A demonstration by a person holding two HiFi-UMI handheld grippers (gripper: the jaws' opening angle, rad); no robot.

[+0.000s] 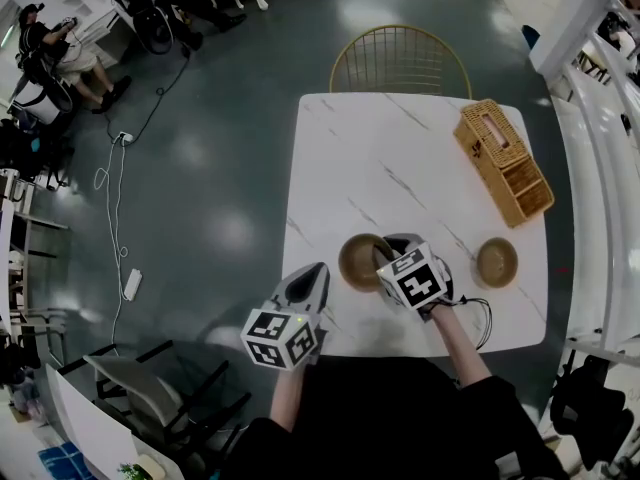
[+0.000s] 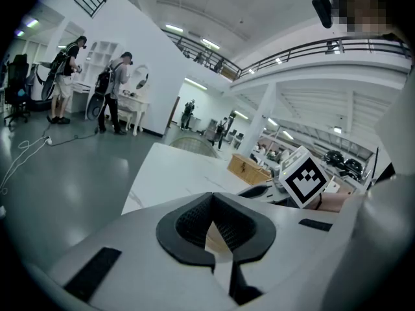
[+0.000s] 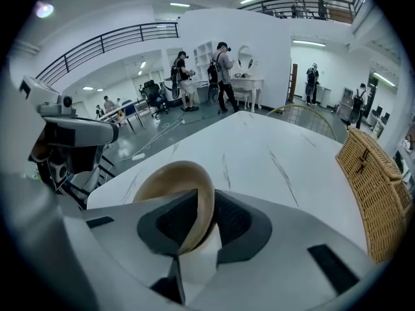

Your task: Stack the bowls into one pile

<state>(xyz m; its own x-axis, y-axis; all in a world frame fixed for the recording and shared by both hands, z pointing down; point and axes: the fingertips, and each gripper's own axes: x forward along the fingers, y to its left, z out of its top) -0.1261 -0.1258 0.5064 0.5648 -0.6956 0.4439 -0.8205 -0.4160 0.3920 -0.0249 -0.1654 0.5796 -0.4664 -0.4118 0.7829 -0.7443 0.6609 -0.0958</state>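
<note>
2 bowls on worktop (image 1: 380, 158), apart, not stacked. Bowl 1 (image 1: 358, 264) is near the front edge; R tool (image 1: 388, 250) jaws are slightly apart round its rim, not clamping. Bowl 2 (image 1: 496, 262) sits further right. L tool (image 1: 319, 268) closed, empty, left of bowl 1. 1 wicker basket (image 1: 503, 160) at back right.

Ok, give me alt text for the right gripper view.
The rim of a tan bowl stands between the jaws of the right gripper, with a white marble table spreading beyond it. A wicker basket sits at the table's right edge, and people stand in the hall behind.
</note>
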